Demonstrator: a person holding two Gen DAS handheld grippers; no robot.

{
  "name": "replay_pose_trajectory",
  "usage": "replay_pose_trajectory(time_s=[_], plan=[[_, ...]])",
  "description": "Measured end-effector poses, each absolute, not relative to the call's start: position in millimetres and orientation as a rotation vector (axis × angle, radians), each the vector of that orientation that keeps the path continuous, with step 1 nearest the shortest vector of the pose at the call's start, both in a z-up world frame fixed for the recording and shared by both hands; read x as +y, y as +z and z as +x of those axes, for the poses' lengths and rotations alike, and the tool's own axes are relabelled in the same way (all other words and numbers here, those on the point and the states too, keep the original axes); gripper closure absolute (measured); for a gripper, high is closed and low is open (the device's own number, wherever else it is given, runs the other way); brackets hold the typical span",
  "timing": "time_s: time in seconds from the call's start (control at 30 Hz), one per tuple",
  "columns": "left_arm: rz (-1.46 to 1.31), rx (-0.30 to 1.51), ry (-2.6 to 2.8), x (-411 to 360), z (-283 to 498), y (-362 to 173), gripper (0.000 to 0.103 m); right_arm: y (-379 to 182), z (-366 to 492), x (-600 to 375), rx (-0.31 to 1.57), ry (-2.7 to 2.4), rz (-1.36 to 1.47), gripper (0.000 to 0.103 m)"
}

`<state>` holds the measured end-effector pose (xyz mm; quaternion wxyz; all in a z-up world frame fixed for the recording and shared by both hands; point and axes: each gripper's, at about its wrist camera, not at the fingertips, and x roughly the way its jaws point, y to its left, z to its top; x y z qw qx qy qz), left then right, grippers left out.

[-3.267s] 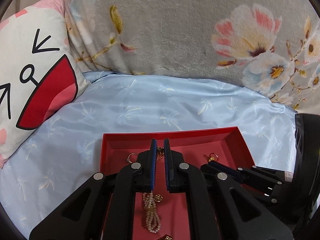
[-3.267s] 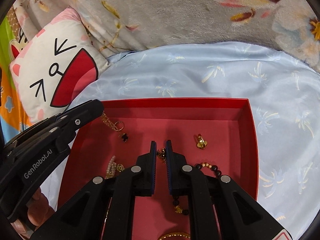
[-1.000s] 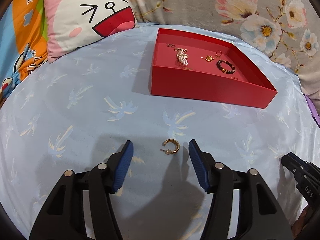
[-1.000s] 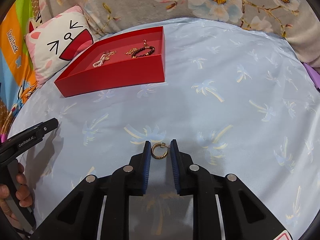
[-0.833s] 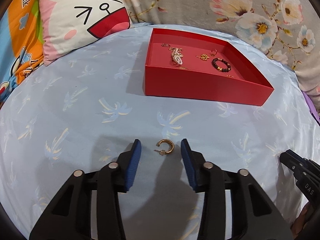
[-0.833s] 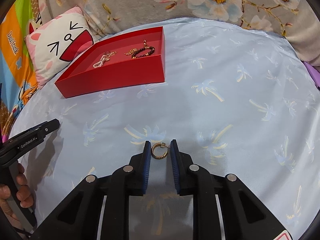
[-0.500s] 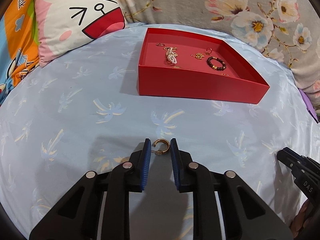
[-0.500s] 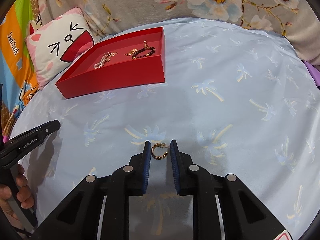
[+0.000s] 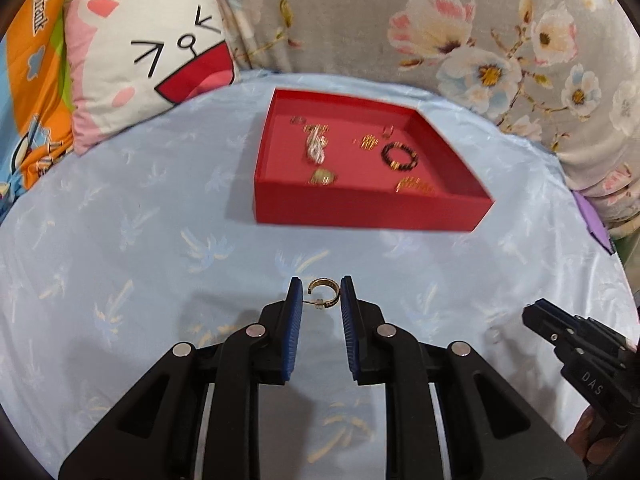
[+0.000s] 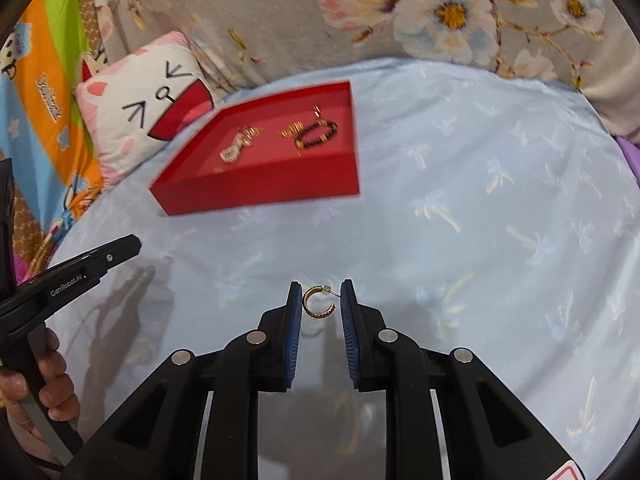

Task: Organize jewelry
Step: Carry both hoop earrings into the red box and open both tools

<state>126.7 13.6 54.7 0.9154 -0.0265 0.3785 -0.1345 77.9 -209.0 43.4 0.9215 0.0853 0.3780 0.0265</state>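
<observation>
A gold hoop earring (image 9: 323, 293) is found clamped between the blue pads of the left gripper (image 9: 320, 298); its fingers (image 9: 295, 312), wide apart around the earring as it lay on the bedsheet a second ago, have been drawn in on it and are now narrow, with the hoop's post against the left pad and its curve against the right. A second gold hoop earring (image 10: 318, 302) is held in the same manner by the right gripper (image 10: 320, 300), whose fingers (image 10: 349, 316) were already narrow on it and are unchanged. Both grippers have been raised since half a second ago: the light blue bedsheet (image 9: 140, 240) is seen from higher, the red tray (image 9: 372, 210) is blurred by the motion, and a faint shadow is cast on the sheet below each earring, so both are judged to be clear of the bed and carried. The tray remains well apart from both grippers, beside the cartoon cushion (image 9: 152, 64), with a beaded bracelet (image 9: 399, 156), a pearl piece (image 9: 316, 148) and several small gold items lying loose inside it. It is judged that the pick-up of the pair is complete and that transport to the tray is the step in hand. Slippage is noted as a risk, since each hoop is pinched only near the fingertips and is thin and rounded.
</observation>
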Motion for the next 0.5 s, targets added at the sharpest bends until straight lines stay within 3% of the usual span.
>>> replay_pose_trajectory(time_s=[0.33,0.5], plan=[[-0.043,0.664,-0.333,0,166,138,0.084,133,131,-196,0.637,0.150,0.127,0.084],[-0.025,0.654,-0.331,-18,213,151,0.084,143,186,-191,0.645,0.181,0.150,0.084]])
